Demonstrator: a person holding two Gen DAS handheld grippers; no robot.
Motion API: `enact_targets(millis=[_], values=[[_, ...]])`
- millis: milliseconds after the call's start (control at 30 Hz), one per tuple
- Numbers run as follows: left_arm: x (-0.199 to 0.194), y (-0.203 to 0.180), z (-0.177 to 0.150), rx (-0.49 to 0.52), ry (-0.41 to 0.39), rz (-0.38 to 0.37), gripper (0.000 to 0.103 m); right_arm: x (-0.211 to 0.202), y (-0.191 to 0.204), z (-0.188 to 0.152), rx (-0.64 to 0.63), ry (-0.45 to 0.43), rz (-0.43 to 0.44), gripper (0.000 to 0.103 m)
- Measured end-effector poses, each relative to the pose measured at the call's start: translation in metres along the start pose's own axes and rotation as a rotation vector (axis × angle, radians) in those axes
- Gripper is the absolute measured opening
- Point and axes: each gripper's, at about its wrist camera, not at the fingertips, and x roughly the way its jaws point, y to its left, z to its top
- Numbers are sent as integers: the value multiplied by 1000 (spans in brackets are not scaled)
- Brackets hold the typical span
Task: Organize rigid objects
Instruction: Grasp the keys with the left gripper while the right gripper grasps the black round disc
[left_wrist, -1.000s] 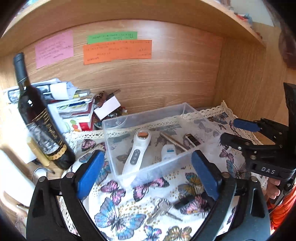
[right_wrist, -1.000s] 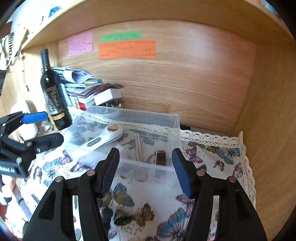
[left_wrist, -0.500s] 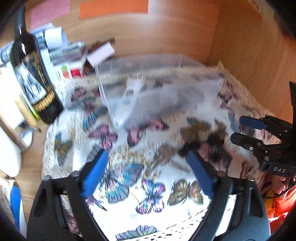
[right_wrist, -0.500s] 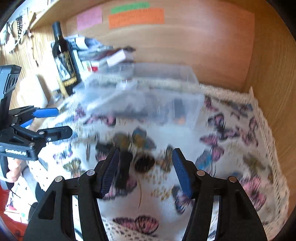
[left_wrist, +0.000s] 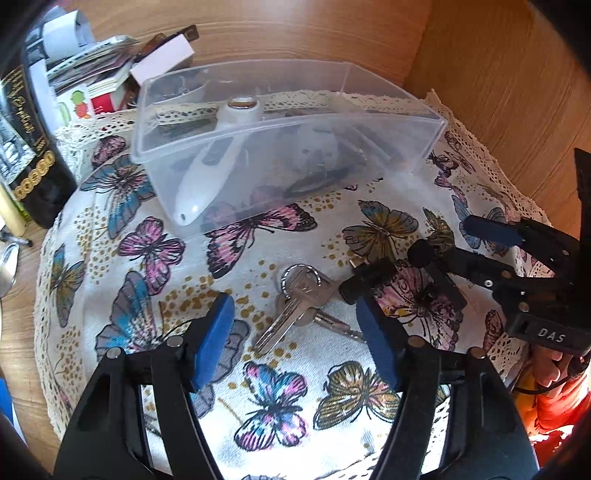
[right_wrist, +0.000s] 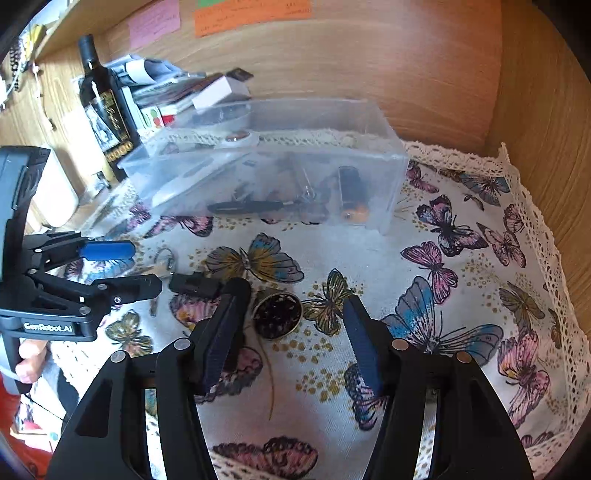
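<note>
One butterfly-print cloth with a lace edge covers the worktop. Toward its back edge stands one clear plastic box, holding one white handheld device, one orange-tipped battery and other items too blurred to count. One wine bottle stands beside the cloth's back-left corner, next to one stack of books. Near the front edge lie two keys on one ring, one small black plug-like item just beside them, and one round dark cap. The left gripper is wide open over the keys, holding nothing. The right gripper is wide open around the cap, also empty.
</note>
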Motion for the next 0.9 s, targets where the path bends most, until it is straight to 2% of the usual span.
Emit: enact_targets(millis=[100,200,333,633,900], values=[[3,-5,-1,37,-17,23,61,11,1,-1,3,34,15,42],[3,-8,-3,64,-26,36,43,15,2,0,0,39,27,31],[4,-7,-2,58,-34,44,25,11,4,-1,-8,22,32,29],[-11,-9,-10,52,-67,83,24,-7,-5,3,10,-45,22,29],[-45,-4,-3,29,-160,102,24,-28,-5,20,1,-132,8,29]])
